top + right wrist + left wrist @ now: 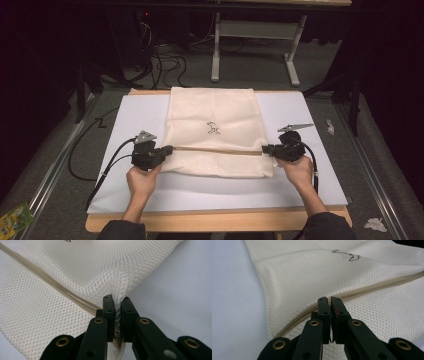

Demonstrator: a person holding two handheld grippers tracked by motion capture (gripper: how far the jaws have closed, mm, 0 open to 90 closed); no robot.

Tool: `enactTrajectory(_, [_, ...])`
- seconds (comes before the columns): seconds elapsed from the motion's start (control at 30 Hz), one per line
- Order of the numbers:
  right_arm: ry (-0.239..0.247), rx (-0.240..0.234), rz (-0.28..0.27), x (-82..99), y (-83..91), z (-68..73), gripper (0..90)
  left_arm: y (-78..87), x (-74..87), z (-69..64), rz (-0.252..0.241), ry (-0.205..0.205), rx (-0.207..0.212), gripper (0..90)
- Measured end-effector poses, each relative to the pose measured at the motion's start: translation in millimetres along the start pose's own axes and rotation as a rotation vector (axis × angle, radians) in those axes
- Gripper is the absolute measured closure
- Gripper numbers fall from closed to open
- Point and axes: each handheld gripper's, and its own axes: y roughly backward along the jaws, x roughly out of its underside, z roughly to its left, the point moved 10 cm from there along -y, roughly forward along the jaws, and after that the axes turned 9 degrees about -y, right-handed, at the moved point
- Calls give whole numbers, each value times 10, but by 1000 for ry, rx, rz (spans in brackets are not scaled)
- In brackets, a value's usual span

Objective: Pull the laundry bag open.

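Mesh bag pinched at both ends of its folded edge, flat on the white tabletop.

High view: left gripper and right gripper clamped on opposite ends of the fold.
Left gripper view: fingers pressed together on the fold's tan edge.
Right gripper view: fingers squeezed on bunched mesh at the corner.

tools: black, brass rivets | cables: black | sleeves: dark
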Motion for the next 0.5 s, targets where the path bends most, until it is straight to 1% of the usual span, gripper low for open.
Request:
enactTrajectory(0.1, [-2,3,-3,-3,0,-11,858,27,11,32,-12,6,-16,874])
enactTrajectory(0.37, [0,5,-8,-30,10,-23,858,26,23,49,-12,12,-14,874])
enactTrajectory(0.43, [0,6,-8,-39,17,-26,858,30,25,62,-9,10,-23,874])
enactTrajectory(0.47, [4,21,-8,-44,22,-41,858,41,30,77,-8,9,-27,874])
enactTrajectory(0.5, [5,27,-8,-47,29,-56,858,50,31,86,-12,18,-25,874])
